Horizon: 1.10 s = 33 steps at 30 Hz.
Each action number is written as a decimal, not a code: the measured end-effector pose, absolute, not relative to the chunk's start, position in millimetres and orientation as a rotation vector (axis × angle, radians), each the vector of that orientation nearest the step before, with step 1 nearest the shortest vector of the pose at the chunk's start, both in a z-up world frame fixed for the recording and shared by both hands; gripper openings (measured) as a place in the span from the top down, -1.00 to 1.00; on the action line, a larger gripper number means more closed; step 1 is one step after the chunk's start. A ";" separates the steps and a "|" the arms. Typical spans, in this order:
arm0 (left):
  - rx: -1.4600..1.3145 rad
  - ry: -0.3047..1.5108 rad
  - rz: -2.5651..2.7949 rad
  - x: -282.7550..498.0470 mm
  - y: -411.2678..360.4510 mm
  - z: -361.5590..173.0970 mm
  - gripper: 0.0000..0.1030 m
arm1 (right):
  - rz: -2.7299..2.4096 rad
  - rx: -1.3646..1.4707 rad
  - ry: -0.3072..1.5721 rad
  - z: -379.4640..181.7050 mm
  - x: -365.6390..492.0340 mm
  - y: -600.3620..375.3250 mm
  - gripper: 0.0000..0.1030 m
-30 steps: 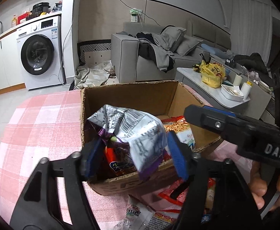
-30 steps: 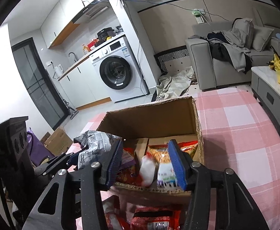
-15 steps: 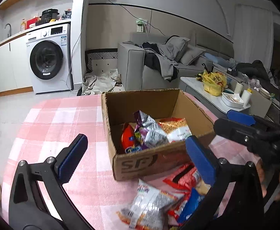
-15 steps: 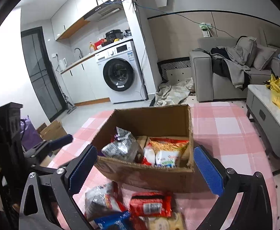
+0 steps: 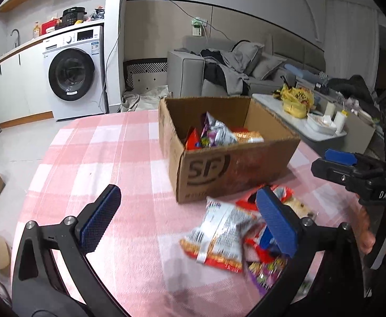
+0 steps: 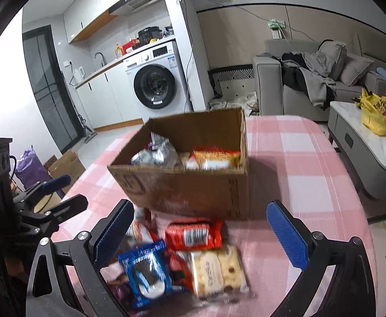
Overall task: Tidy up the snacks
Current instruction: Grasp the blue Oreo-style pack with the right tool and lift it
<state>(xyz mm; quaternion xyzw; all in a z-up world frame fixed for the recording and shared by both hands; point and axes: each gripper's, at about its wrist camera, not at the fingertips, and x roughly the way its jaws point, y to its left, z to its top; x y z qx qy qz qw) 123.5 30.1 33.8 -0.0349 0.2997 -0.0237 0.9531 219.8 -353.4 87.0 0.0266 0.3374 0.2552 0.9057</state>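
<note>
Open-plan flat here, washing machine [image 6: 154,85] at about 11 o'clock and a grey sofa [image 6: 309,79] off at 1 o'clock. Pink checked tablecloth [image 5: 92,158] with a cardboard box [image 5: 229,145] at 12 o'clock, a few snack packets inside [image 5: 219,134]. More loose snack packets [image 6: 182,251] are piled just in front of the box. Left gripper [image 5: 187,219] is spread wide with nothing in it, right gripper [image 6: 200,235] likewise, hovering over the pile around 6 o'clock.
</note>
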 end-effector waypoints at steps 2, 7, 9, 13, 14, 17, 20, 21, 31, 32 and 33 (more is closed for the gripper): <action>-0.072 0.620 -0.051 112.4 30.1 28.5 -0.99 | 0.535 0.056 0.701 81.3 216.8 -355.1 -0.99; -0.062 0.642 -0.077 97.2 27.8 19.2 -0.99 | 0.537 0.034 0.728 73.0 215.5 -355.2 -0.99; -0.053 0.647 -0.078 97.4 25.3 17.3 -0.99 | 0.552 0.027 0.743 71.0 215.5 -354.2 -0.99; -0.059 0.679 -0.092 106.6 22.7 12.3 -0.99 | 0.570 -0.038 0.766 66.9 212.2 -347.2 -0.99; -0.056 0.686 -0.092 110.9 22.5 11.7 -0.99 | 0.577 -0.052 0.772 65.5 211.7 -344.6 -0.99; -0.052 0.702 -0.093 116.0 21.9 7.8 -0.99 | 0.599 -0.076 0.782 62.6 210.3 -339.9 -0.99; -0.054 0.727 -0.100 120.7 21.6 2.4 -0.99 | 0.609 -0.105 0.809 56.9 208.5 -334.3 -0.99; -0.051 0.734 -0.100 122.2 21.2 0.5 -0.99 | 0.611 -0.113 0.811 55.4 207.8 -332.9 -0.99; -0.045 0.764 -0.094 131.0 19.8 -11.2 -0.99 | 0.669 -0.150 0.860 45.3 203.1 -320.0 -0.99; -0.047 0.766 -0.095 131.6 20.0 -12.1 -0.99 | 0.682 -0.145 0.863 45.2 202.5 -319.0 -0.99; -0.047 0.768 -0.093 132.2 20.2 -12.5 -0.99 | 0.695 -0.145 0.864 45.0 201.6 -317.8 -0.99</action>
